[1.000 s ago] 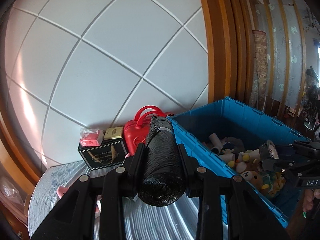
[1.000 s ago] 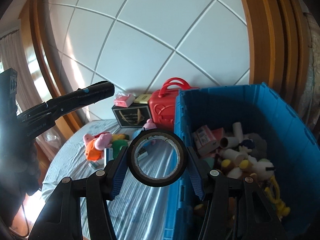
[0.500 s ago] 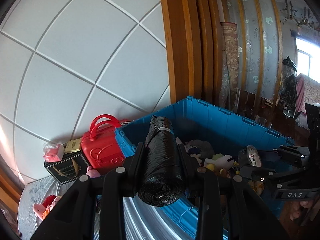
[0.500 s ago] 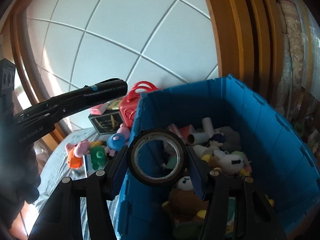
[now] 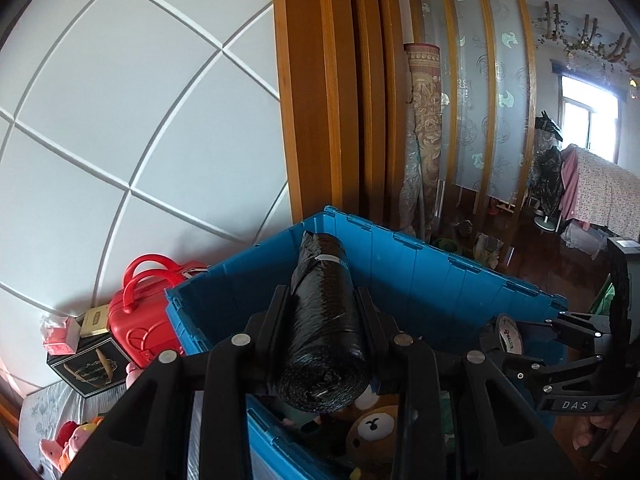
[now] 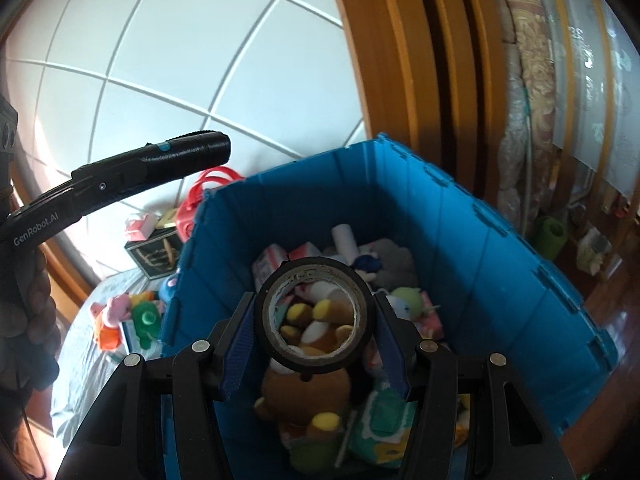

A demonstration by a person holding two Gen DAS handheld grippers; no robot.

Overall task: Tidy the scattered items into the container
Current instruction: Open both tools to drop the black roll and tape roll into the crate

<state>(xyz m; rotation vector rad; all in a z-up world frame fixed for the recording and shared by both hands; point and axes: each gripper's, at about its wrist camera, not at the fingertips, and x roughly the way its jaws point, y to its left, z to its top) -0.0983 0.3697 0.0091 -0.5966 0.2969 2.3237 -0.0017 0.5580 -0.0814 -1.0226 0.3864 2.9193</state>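
Now the left gripper (image 5: 324, 320) is pinching a black bag roll (image 5: 326, 336) above the blue crate's (image 6: 500, 256) near-left corner, while the right gripper (image 6: 316, 328) is clamping a tape ring (image 6: 315, 316) over the toys inside

Toys lie in the crate (image 6: 500, 248); left of it, a suitcase (image 5: 140, 320) and box (image 5: 90, 364).

Your left claw (image 5: 323, 320) is black and carries a glossy black roll of bin bags (image 5: 325, 336) with a small white label. Your right claw (image 6: 316, 320) is black with ribbed blue pads (image 6: 239, 350), around a black tape roll (image 6: 315, 317) with a pale inner core. The crate (image 6: 500, 256) is bright blue. At ten o'clock from it sits a red toy suitcase (image 5: 140, 316); the bear (image 6: 308, 392) inside is brown with yellow paws.
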